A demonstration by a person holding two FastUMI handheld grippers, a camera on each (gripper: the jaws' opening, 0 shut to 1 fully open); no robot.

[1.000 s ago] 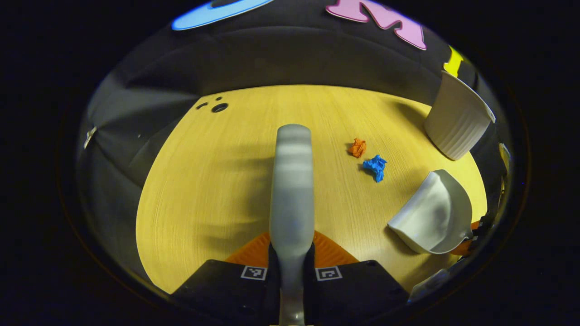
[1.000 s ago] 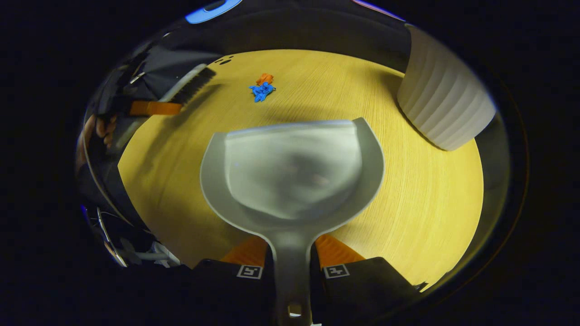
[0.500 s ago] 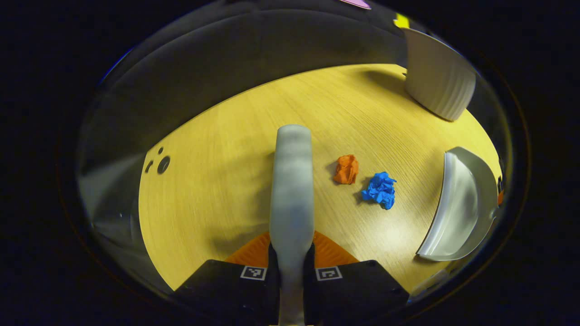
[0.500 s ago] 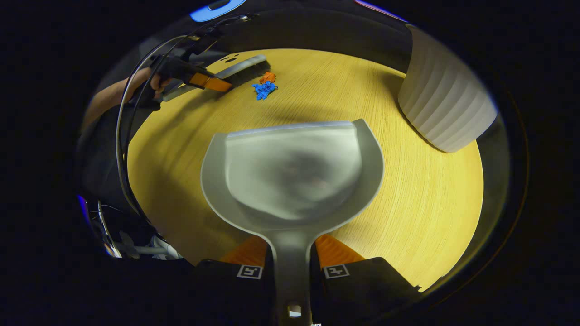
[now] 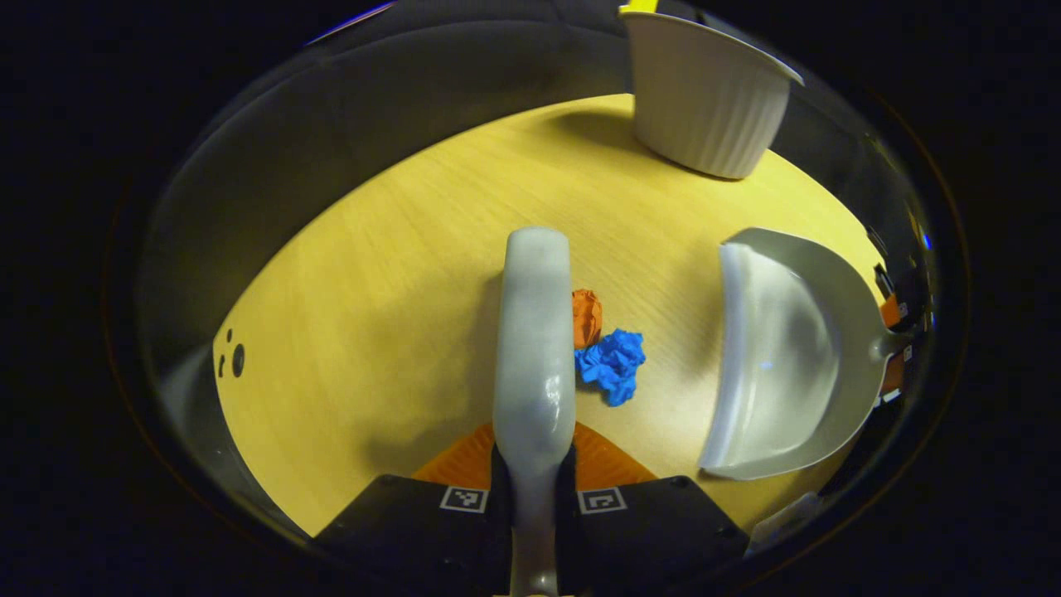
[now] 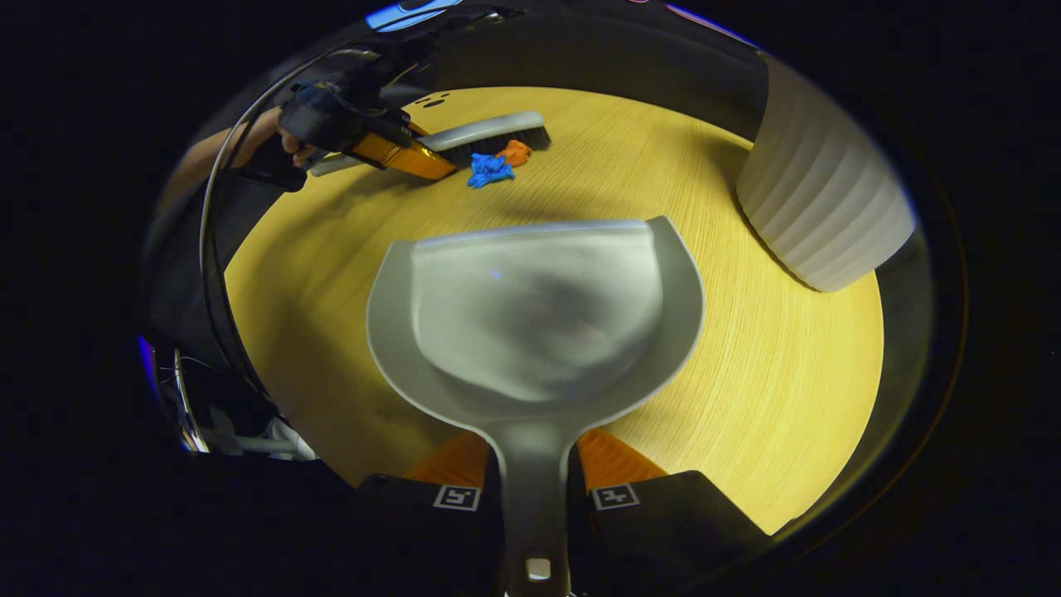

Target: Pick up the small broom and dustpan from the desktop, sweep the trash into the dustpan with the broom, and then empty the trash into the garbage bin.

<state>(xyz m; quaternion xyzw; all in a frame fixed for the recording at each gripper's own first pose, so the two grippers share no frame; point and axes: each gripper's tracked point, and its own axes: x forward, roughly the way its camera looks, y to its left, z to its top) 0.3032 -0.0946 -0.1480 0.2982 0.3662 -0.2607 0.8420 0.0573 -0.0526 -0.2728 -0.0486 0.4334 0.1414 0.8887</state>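
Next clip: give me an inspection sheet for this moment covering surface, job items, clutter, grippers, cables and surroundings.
Surface: light wooden desktop with small dark holes near one edge.
Job's things: broom held over the desktop, right beside the orange paper ball and blue paper ball; dustpan empty, its open edge facing the two balls; white ribbed garbage bin upright at the desk's far side.
Clutter: nothing seen beyond the two balls.
Grippers: left gripper shut on the broom's handle; right gripper shut on the dustpan's handle.
Cables: a thin cable arcs beside the hand holding the left gripper.
Surroundings: dark booth wall.
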